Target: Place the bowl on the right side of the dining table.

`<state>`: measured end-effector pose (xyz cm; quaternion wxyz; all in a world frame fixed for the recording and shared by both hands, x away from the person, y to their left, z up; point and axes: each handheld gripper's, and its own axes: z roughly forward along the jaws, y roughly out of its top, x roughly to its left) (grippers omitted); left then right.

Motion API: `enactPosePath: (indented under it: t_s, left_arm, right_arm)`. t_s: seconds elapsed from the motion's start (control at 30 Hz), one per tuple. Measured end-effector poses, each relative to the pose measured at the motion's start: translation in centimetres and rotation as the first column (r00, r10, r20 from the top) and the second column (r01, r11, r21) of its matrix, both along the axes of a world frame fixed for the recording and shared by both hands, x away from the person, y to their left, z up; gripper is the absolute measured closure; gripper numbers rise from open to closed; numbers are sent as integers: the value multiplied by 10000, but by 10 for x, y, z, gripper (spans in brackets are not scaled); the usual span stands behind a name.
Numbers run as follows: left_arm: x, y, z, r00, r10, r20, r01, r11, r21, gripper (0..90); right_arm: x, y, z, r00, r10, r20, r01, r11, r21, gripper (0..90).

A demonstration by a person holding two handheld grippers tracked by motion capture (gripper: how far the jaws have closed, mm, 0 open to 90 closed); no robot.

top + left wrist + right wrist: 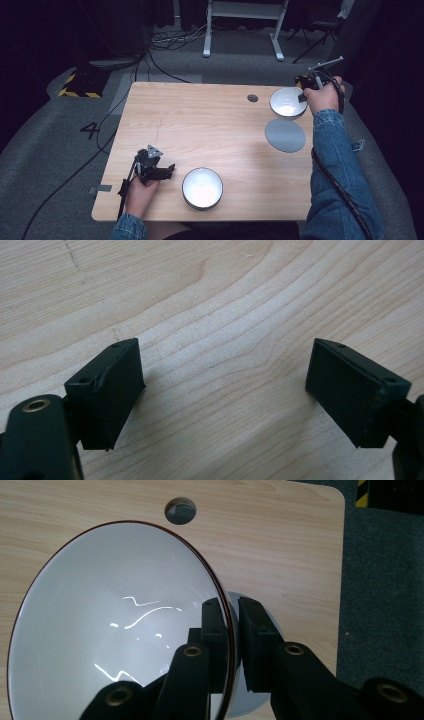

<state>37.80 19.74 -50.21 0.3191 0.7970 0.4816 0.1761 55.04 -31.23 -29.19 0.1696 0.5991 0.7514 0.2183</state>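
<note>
Two white bowls sit on the wooden bench (200, 125). One bowl (202, 188) rests near the front edge, just right of the left gripper (167, 172), which a hand (140, 192) holds low over the wood. In the left gripper view its jaws stand wide apart with bare wood grain between them, gripping nothing.

At the far right corner, the right gripper (302, 98) is clamped on the rim of the second bowl (288, 102). The right gripper view shows this closely: one jaw lies inside the bowl (115, 630) against its glossy white wall, the other outside, and the thin dark rim runs between them. The bowl looks tilted toward the camera there.

A flat grey round disc (285, 135) lies on the bench just in front of the held bowl; part of it shows behind the jaws in the right gripper view (250, 702). A small round hole (252, 98) in the benchtop sits just left of that bowl. A denim sleeve (335, 160) covers the right forearm, and cables trail across the grey floor (50, 150).
</note>
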Motion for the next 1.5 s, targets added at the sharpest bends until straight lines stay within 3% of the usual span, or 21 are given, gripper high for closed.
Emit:
enactPosePath:
  t_s: [0.43, 0.63, 1.0, 1.17, 1.3, 1.5]
  left_arm:
    - [0, 0, 0, 10000, -7, 0, 7, 10000, -4, 157]
    - [0, 0, 0, 10000, -6, 0, 6, 10000, -5, 157]
    - [0, 0, 0, 10000, -21, -5, 21, 10000, 3, 157]
    - [0, 0, 0, 10000, -20, -1, 20, 10000, -10, 157]
    - [0, 0, 0, 10000, -19, 2, 19, 10000, -11, 157]
    - [0, 0, 0, 10000, -15, 19, 15, 10000, -17, 157]
  right_arm:
    - [2, -31, -11, 9972, -694, -266, 690, 9975, -184, 825]
    - [5, -35, -15, 9957, -865, -329, 854, 9958, -331, 826]
    - [7, -37, -43, 9959, -730, -525, 737, 9972, 114, 826]
    - [7, -42, -59, 9942, -804, -714, 828, 9961, 308, 825]
    - [7, -46, -70, 9932, -862, -780, 919, 9931, 728, 826]
    - [8, -47, -86, 9914, -901, -951, 983, 9915, 849, 826]
